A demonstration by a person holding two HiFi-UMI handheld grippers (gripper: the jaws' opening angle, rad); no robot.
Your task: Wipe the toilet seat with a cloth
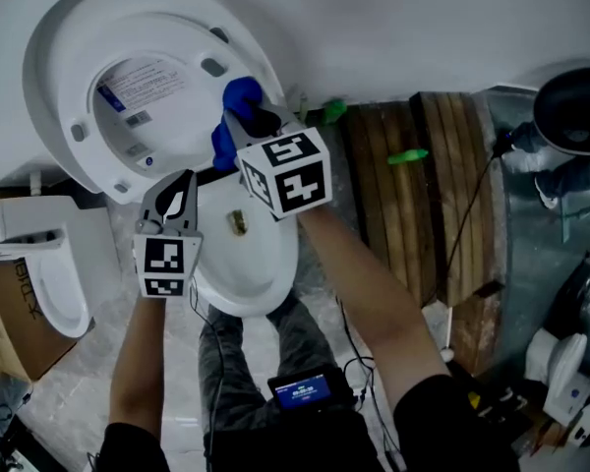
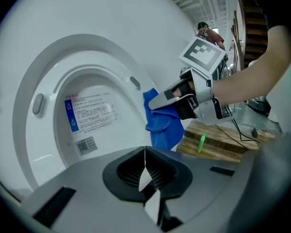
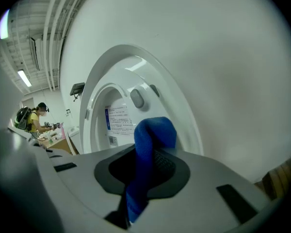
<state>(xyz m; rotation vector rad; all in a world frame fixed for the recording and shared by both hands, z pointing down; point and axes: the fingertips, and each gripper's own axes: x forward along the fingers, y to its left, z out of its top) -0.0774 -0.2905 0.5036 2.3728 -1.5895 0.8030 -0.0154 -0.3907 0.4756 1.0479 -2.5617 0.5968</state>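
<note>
Blue cloth (image 3: 150,135) looks soft, light and floppy; right gripper (image 1: 248,124) pinches a fold, the rest hangs loose beside the raised toilet seat (image 1: 54,77); a bunched-middle hold likely wipes firmest; left gripper (image 1: 180,185) has jaws pressed together, empty.
</note>
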